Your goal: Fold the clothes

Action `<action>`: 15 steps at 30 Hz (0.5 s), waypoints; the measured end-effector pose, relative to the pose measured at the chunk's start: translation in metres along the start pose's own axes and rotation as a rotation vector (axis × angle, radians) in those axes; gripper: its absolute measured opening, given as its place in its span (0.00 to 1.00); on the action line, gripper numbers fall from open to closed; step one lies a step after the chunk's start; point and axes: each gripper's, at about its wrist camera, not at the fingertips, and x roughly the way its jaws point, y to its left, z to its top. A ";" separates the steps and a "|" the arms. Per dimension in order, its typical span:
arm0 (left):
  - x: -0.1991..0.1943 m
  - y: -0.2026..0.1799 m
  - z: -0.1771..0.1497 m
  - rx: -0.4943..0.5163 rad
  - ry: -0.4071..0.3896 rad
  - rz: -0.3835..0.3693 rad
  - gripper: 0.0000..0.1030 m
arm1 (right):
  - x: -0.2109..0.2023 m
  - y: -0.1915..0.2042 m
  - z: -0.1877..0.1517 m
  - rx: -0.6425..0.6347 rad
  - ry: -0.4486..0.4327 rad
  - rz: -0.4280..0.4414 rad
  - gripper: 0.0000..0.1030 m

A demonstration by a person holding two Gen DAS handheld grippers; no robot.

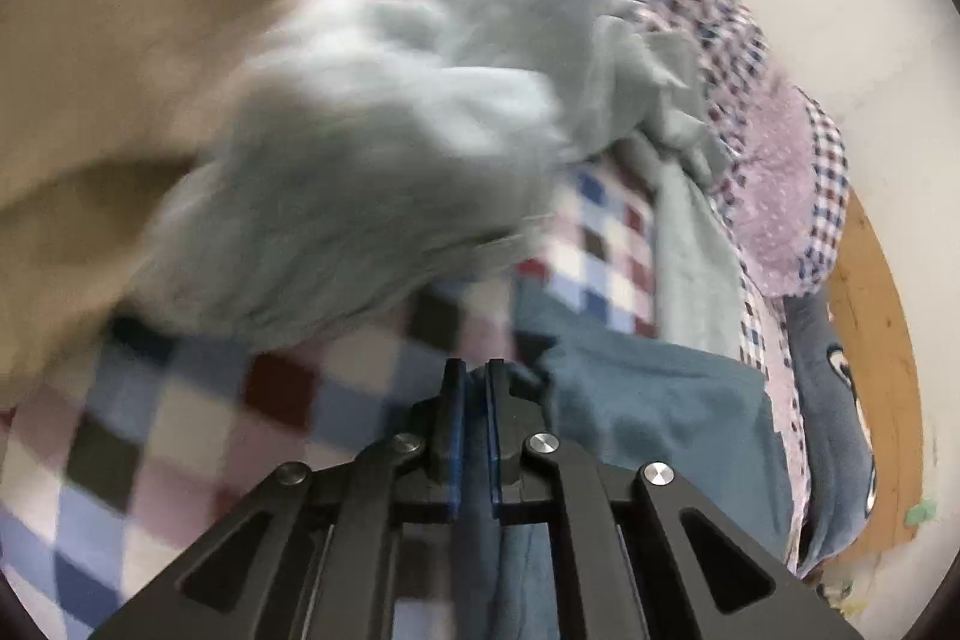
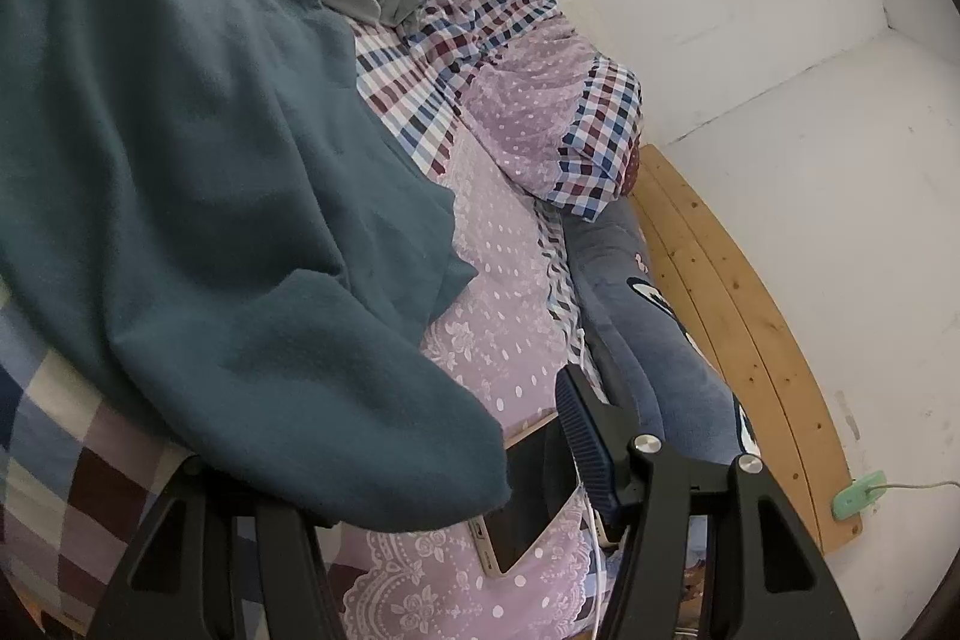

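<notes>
Left gripper: jaws pressed together, a strip of teal cloth running down between the blue pads at bottom centre of the left wrist view. Judged a pinch on the cloth's edge; the contact point itself is partly hidden by the fingers.

Teal cloth in the left view: spreads from the jaws toward lower right. In the right wrist view the same teal cloth fills the left half of the frame, long axis running upper left to lower centre, its lower hem draped over the left finger of the right gripper.

Right gripper: jaws spread. Only the right pad is clear; the left is under cloth. Not pinching.

Grey garment: crumpled, centre of the left view, beyond the left jaws, blurred. Lies on the check blanket.

Phone lies between the right jaws, under the hem.

Judgement: the right gripper is nearer the free hem, so the next pinch falls to it.
</notes>
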 end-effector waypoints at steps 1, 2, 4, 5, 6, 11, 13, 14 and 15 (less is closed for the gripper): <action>-0.010 0.013 -0.001 -0.047 -0.011 -0.017 0.20 | -0.002 -0.001 -0.001 0.004 -0.008 0.001 0.60; -0.022 0.026 -0.003 -0.090 -0.024 -0.036 0.45 | -0.004 -0.003 -0.001 0.010 -0.015 0.001 0.60; -0.048 0.045 -0.016 -0.139 -0.039 -0.097 0.60 | -0.008 -0.008 -0.002 0.030 -0.029 -0.003 0.61; -0.058 0.049 -0.028 -0.142 -0.024 -0.120 0.63 | -0.010 -0.011 -0.002 0.043 -0.039 -0.007 0.61; -0.068 0.053 -0.040 -0.145 -0.009 -0.144 0.63 | -0.013 -0.014 -0.002 0.055 -0.051 -0.008 0.62; -0.088 0.048 -0.130 -0.144 0.133 -0.200 0.68 | -0.031 -0.020 0.004 0.096 -0.120 -0.029 0.62; -0.088 0.045 -0.153 -0.184 0.137 -0.187 0.68 | -0.041 -0.022 0.010 0.112 -0.150 -0.035 0.62; -0.089 0.044 -0.163 -0.206 0.132 -0.181 0.68 | -0.046 -0.023 0.013 0.119 -0.166 -0.038 0.62; -0.090 0.043 -0.174 -0.228 0.126 -0.176 0.68 | -0.052 -0.024 0.016 0.125 -0.185 -0.043 0.62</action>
